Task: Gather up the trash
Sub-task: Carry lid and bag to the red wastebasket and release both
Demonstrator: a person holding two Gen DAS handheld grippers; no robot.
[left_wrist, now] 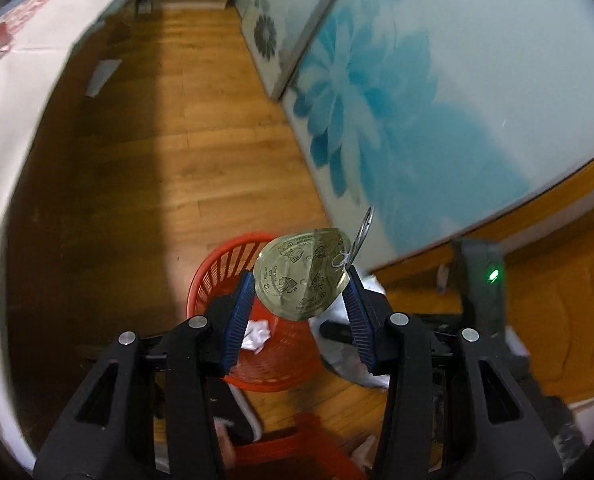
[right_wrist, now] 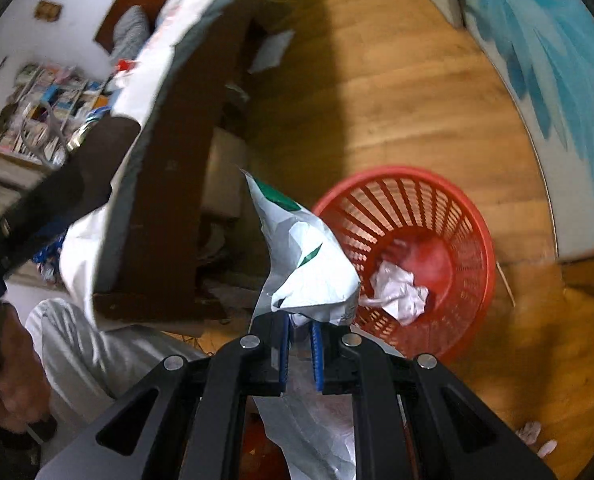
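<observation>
My left gripper (left_wrist: 302, 286) is shut on a round gold can lid (left_wrist: 302, 276) with a pull ring, held by its edges above the red slatted waste basket (left_wrist: 217, 280). A crumpled white paper (left_wrist: 257, 336) lies in that basket. In the right wrist view my right gripper (right_wrist: 299, 326) is shut on a crumpled white and green wrapper (right_wrist: 305, 264), just left of the same red basket (right_wrist: 473, 240), where the white paper ball (right_wrist: 399, 290) lies at the bottom.
The basket stands on a wooden floor (left_wrist: 201, 152). A blue flower-print panel (left_wrist: 437, 100) lines the right side. A table with a white cloth (right_wrist: 169, 64) rises at the left, a person's trouser leg (right_wrist: 77, 344) and hand (right_wrist: 5, 384) below it. A red stool (left_wrist: 297, 448) sits underneath.
</observation>
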